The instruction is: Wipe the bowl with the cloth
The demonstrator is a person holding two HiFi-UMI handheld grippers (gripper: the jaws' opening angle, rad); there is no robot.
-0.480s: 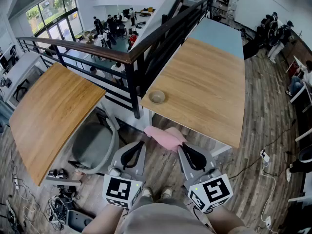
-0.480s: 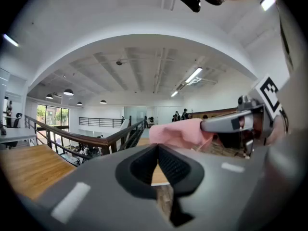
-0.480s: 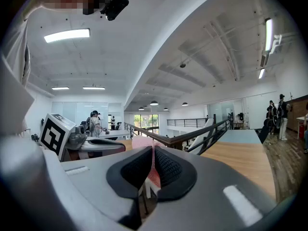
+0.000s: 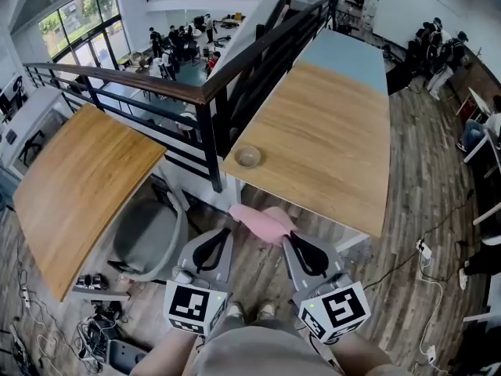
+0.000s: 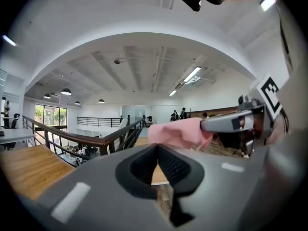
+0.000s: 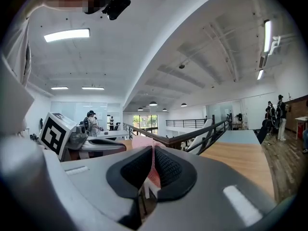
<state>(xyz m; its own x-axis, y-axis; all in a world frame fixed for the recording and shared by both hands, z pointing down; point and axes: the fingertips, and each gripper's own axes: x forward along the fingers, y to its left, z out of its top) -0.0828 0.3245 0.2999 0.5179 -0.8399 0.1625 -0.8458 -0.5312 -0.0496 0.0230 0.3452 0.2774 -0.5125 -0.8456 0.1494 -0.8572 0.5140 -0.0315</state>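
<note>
A small tan bowl (image 4: 248,157) stands near the front left corner of the long wooden table (image 4: 329,139). Both grippers hang in front of that table's near edge, over the floor and well short of the bowl. My right gripper (image 4: 286,238) is shut on a pink cloth (image 4: 262,222), which bunches out ahead of its tips. In the right gripper view the cloth (image 6: 152,173) is pinched between the pads (image 6: 166,167). My left gripper (image 4: 227,235) is shut with nothing in it, just left of the cloth (image 5: 178,131); its tips (image 5: 157,150) meet.
A dark railing (image 4: 211,92) with a wooden top rail runs along the table's left side. A second, curved wooden table (image 4: 78,186) lies at the left, with a grey chair (image 4: 149,237) beside it and cables (image 4: 94,327) on the floor. People stand far off.
The head view has shifted slightly. Both grippers and the cloth keep their places and grips.
</note>
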